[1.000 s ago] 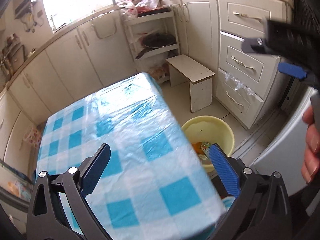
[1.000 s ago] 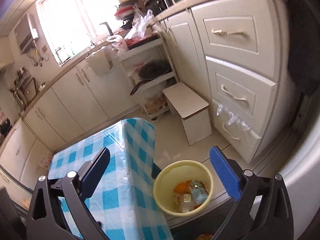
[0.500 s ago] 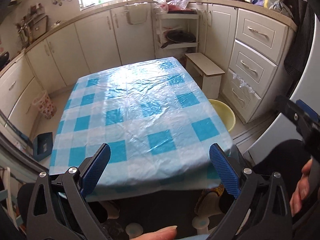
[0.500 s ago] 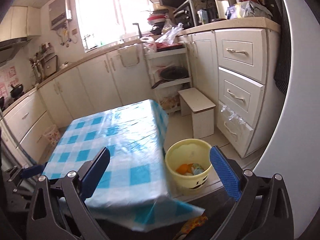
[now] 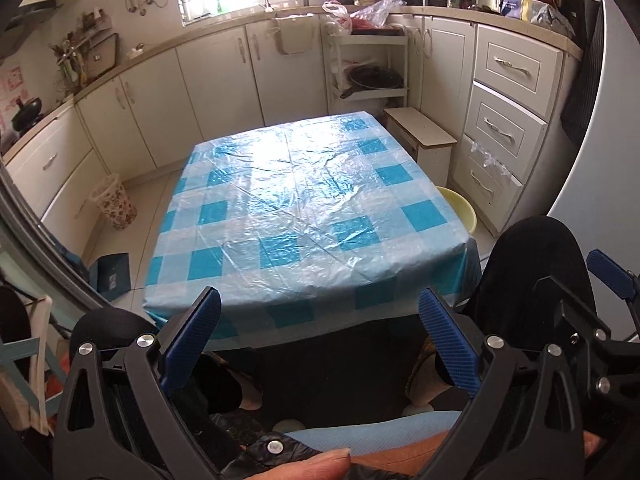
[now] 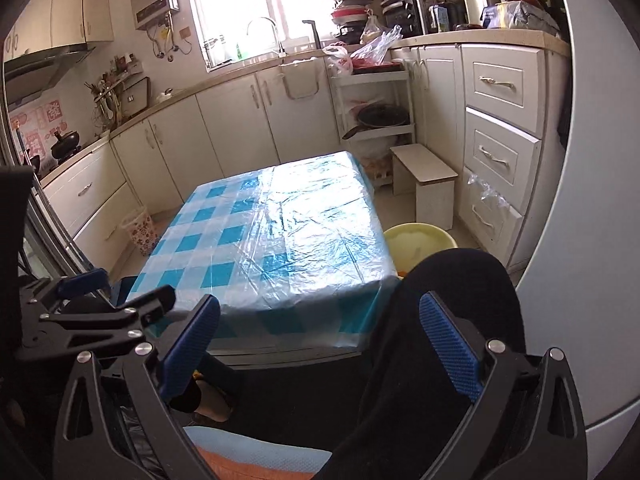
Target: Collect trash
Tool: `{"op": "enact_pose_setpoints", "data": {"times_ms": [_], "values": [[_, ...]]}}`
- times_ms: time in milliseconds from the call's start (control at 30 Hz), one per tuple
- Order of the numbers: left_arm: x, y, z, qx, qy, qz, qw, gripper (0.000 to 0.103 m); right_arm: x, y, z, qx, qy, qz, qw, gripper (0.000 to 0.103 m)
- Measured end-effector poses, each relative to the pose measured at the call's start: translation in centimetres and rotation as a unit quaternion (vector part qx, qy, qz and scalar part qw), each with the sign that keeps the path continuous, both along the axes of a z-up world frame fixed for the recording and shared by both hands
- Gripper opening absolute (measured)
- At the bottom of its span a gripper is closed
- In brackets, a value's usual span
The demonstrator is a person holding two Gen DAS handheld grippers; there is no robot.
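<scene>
By the look of things the collecting step is at or near its end, since no loose trash shows anywhere on top of the bench (image 5: 304,200) and both tools hang low in front of a seated person's knees, well back from its near edge; going left to right, a patterned wastebasket (image 5: 114,202) stands on the floor by the left cabinets and a dark blue box (image 5: 114,278) lies on the tiles just beside the bench's left corner, though whether either counts as trash I cannot tell; the left gripper (image 5: 320,344) has its jaws spread wide with nothing between them, pointed at the blue-and-white checked plastic cover; the right gripper (image 6: 320,344) likewise has its jaws wide and empty, hanging beside the person's right knee; further right, on the floor just beside the bench's right edge and near the white step stool (image 6: 424,184), sits the yellow bucket (image 6: 420,238), the likely trash bin; only its rim and pale inner wall show, the knee and cloth hiding the rest, with a small orange scrap at the lower edge in the right wrist view; the next move, I judge, calls for scanning the floor and bench for any leftover piece, and if none is found, simply setting the tools down.
</scene>
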State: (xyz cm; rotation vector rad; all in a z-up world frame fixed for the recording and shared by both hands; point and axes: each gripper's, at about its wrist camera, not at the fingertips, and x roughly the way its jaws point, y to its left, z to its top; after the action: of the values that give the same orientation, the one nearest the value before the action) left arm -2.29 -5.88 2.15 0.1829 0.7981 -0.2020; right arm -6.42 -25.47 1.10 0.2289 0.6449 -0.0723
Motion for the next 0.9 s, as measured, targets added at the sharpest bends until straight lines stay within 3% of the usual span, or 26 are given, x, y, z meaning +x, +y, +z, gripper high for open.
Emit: {"op": "enact_pose_setpoints", "data": {"times_ms": [167, 533, 900], "values": [[-1.2, 0.7, 0.9, -0.009, -0.015, 0.010, 0.9998, 0.095, -0.9, 0.6, 0.7, -0.012, -0.031, -0.002, 0.999, 0.096], [-2.1, 0.6, 1.9, -0.010, -0.039, 0.012, 0.9991, 0.095, -0.7, 0.7, 0.2, -0.004, -0.027, 0.003, 1.000, 0.096], [-2.0, 0.9, 1.8, -0.008, -0.037, 0.024, 0.9990, 0.095, -1.0, 0.9, -0.2, -0.001, -0.023, 0.002, 1.000, 0.096]]}}
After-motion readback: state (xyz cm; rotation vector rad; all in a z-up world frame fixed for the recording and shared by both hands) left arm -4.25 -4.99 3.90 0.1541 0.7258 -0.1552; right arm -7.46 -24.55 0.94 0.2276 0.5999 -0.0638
